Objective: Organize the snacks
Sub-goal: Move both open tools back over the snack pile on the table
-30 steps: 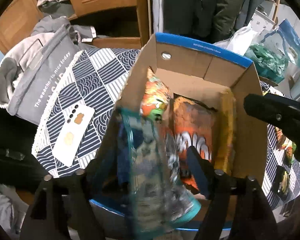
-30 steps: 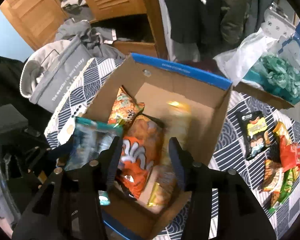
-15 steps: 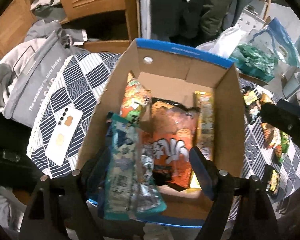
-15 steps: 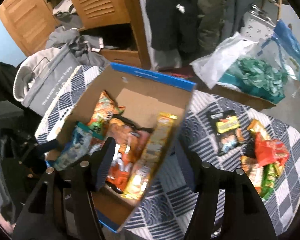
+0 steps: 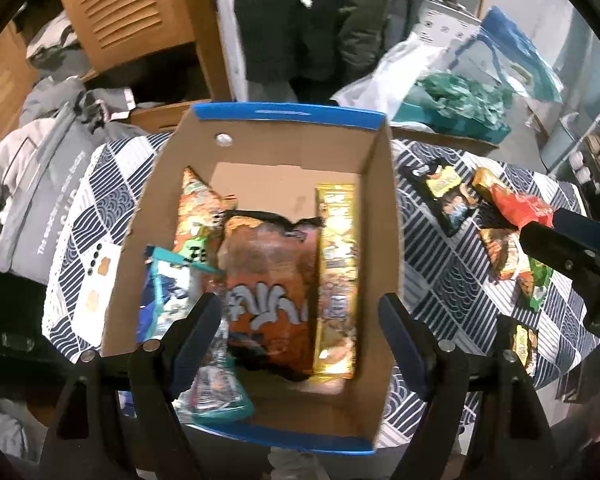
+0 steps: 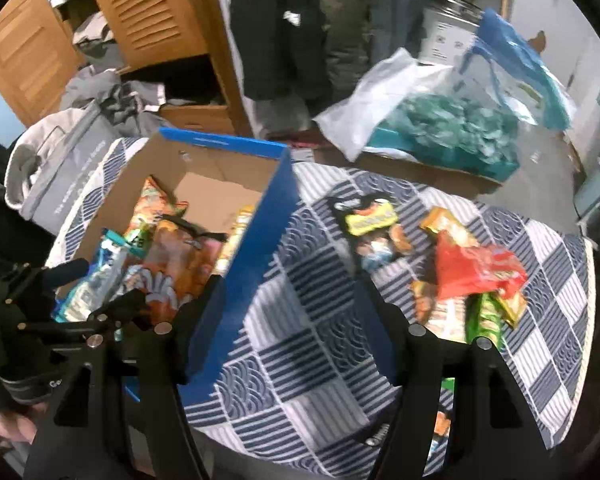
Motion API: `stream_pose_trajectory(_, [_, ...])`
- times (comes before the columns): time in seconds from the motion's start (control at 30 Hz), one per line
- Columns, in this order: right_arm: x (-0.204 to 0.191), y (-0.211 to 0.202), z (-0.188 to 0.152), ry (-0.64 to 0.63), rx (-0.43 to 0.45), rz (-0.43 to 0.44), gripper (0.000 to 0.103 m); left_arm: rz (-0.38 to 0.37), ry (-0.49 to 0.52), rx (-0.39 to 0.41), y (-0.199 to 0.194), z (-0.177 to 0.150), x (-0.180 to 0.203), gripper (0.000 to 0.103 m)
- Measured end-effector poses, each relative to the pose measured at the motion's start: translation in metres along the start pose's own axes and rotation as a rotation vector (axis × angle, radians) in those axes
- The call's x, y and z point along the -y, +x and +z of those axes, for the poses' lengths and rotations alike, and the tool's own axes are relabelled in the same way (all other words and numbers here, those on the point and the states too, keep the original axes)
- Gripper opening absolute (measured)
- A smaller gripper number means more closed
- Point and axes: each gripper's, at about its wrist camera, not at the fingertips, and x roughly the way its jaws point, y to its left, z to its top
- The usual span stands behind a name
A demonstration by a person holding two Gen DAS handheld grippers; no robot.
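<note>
The left wrist view looks steeply down from close above the cardboard box [image 5: 276, 152], which fills its centre. The right wrist view looks down over the tabletop [image 6: 319, 320], the box at ten o'clock (its blue side nearest). Both share box and checked cloth.

Patterned tablecloth [image 6: 311, 352] carries cardboard box [image 5: 379, 208]; loose snack packets [image 6: 475, 272]; phone [image 5: 96, 284].

left gripper [image 5: 300, 332]: points steeply down, its two fingers stand wide apart, nothing held between them
right gripper [image 6: 288, 320]: points down too, its fingers are spreading apart, nothing between them
the two: side by side, left gripper's black frame shows at the right one's left
</note>
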Motion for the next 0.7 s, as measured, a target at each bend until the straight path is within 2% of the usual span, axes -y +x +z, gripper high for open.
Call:
stream_pose_trajectory(0.5, [0.088, -0.012, -0.025, 0.139, 0.001, -0.057, 0.067, -0.034, 0.118, -0.003, 0.0, 0.009, 0.072, 0.082])
stream_pose_trajectory(0.7, [0.125, -0.01, -0.038, 0.201, -0.008, -0.082, 0.067, -0.055, 0.157, -0.029, 0.006, 0.011, 0.103, 0.082])
